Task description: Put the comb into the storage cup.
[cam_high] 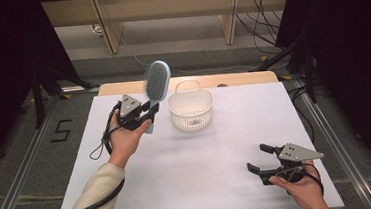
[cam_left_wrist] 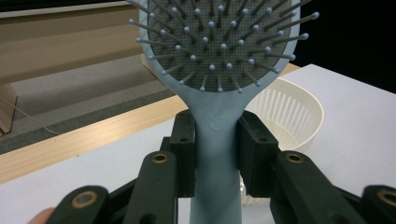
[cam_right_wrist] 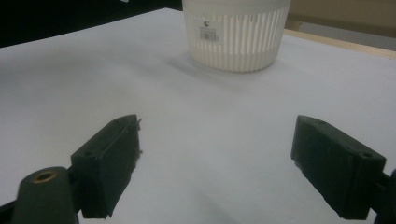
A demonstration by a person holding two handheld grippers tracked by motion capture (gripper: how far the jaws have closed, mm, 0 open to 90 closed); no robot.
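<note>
Left gripper view is showing the left gripper (cam_left_wrist: pixel 217 154) clamping the brush (cam_left_wrist: pixel 217 56) by its neck, holding it upright just left of the basket (cam_high: pixel 191 109), probably for dropping in, while the right gripper (cam_high: pixel 263 159) is waiting, jaws wide and empty, well nearer than the basket.

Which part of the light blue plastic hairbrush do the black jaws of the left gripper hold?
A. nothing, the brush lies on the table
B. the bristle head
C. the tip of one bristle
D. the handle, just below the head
D: in the left gripper view, the left gripper clamps both sides of the hairbrush handle just under the head.
</note>
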